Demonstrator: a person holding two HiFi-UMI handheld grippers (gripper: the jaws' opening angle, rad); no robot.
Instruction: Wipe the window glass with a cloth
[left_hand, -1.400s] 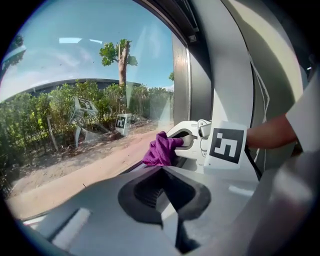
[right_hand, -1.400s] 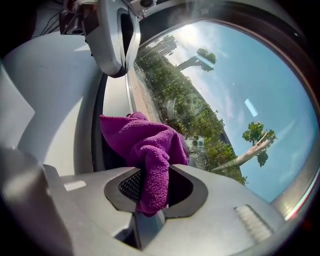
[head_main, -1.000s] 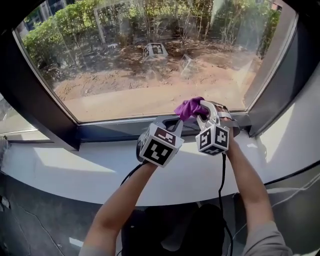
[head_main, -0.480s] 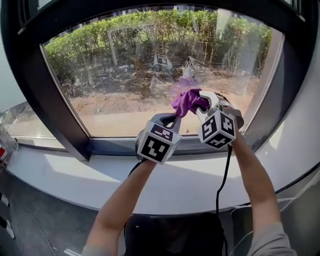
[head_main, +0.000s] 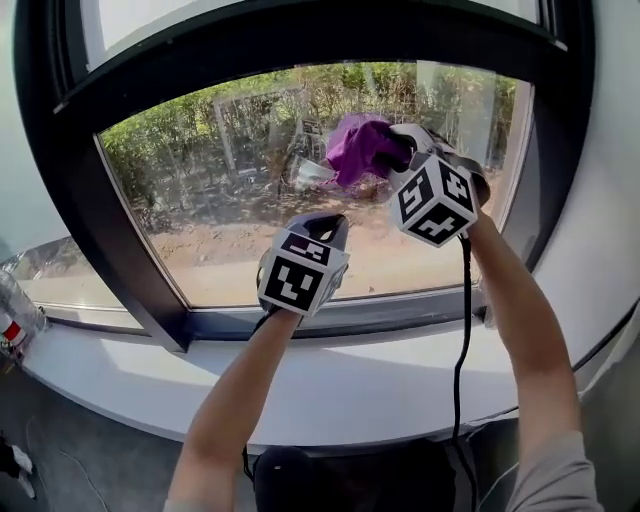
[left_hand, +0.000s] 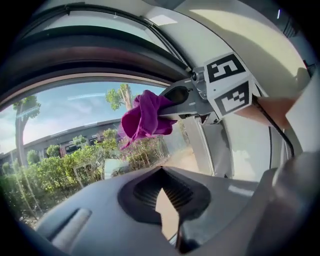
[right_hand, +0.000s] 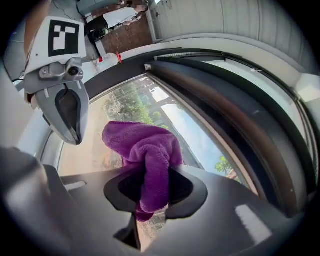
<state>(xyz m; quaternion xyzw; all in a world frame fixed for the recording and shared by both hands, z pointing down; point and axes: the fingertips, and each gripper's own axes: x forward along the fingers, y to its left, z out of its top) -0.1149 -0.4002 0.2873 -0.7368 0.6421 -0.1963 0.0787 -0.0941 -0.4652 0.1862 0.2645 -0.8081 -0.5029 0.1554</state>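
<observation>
The purple cloth (head_main: 352, 146) is bunched up against the upper right part of the window glass (head_main: 200, 200). My right gripper (head_main: 386, 152) is shut on it, with its marker cube just below. In the right gripper view the cloth (right_hand: 146, 150) bulges out from between the jaws toward the pane. My left gripper (head_main: 326, 226) hangs lower, in front of the middle of the glass, shut with nothing in it. In the left gripper view the right gripper (left_hand: 176, 102) and the cloth (left_hand: 142, 118) are up and ahead of the left gripper (left_hand: 165, 200).
A thick dark window frame (head_main: 110, 250) surrounds the pane, with a white sill (head_main: 380, 360) below. A black cable (head_main: 463, 330) hangs from the right gripper. A bottle with a red label (head_main: 10, 325) stands at the sill's far left. White wall flanks the right side.
My right gripper has carried the cloth from the bottom edge of the pane up to its upper part. The left gripper rose less and now sits lower than the right.
</observation>
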